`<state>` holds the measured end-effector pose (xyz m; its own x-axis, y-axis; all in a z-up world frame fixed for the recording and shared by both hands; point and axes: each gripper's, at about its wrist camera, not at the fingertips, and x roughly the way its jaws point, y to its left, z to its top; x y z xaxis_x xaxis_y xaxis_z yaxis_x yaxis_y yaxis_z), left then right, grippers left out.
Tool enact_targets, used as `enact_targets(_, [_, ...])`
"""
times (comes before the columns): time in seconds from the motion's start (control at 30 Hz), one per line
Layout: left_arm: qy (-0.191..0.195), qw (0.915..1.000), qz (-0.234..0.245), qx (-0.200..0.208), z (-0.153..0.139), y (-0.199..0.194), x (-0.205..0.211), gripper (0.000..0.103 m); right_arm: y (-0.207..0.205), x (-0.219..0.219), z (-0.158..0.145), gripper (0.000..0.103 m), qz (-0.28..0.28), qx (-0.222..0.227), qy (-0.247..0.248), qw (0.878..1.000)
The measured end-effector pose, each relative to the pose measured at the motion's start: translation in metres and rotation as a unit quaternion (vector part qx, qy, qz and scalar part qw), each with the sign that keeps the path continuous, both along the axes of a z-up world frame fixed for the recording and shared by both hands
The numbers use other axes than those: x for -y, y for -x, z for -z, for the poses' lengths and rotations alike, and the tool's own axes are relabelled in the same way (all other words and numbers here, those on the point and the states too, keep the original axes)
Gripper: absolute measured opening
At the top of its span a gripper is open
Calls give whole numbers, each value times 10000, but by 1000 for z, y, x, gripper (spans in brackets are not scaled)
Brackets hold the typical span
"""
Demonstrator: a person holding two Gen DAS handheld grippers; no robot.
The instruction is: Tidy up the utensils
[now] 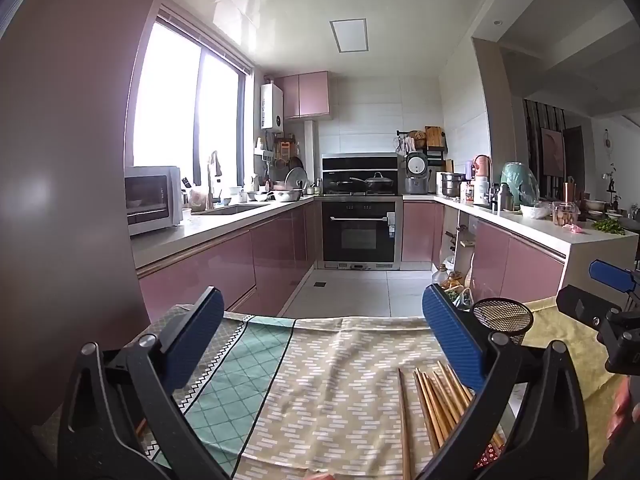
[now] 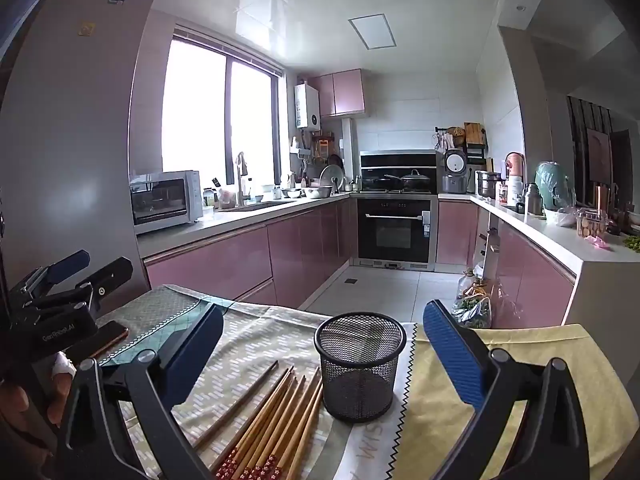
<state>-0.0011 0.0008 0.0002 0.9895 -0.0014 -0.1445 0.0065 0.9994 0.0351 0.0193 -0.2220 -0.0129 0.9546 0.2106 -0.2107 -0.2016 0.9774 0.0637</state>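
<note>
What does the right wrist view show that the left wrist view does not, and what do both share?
Only the right wrist view: the whole mesh cup down to its base, the chopsticks' red patterned ends, a phone on the cloth, and the left gripper seen from the side.

Only the left wrist view: the right gripper at its edge; just the cup's upper part shows.

Both: the chopsticks lying on the patterned tablecloth, jaws open and empty, and the kitchen with its oven.

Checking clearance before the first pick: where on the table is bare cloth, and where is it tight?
Free: the patterned cloth left of the chopsticks, toward the green panel, and the yellow cloth right of the mesh cup. Crowded: the chopsticks fan against the cup's base.
</note>
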Motion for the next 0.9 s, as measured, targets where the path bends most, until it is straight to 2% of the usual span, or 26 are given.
enact_targets(0.13, [-24,10000,7,-34,0,-1,0,98,2,1,2,97,11,29,-22,10000])
enact_targets(0.3, [-41,10000,-22,-45,0,-1,0,98,0,-3,-10,97,-1,-25,-19,10000])
enact_targets(0.9, [25,10000,-41,-19,-4,1,-5,98,-2,-7,0,97,-33,56,14,10000])
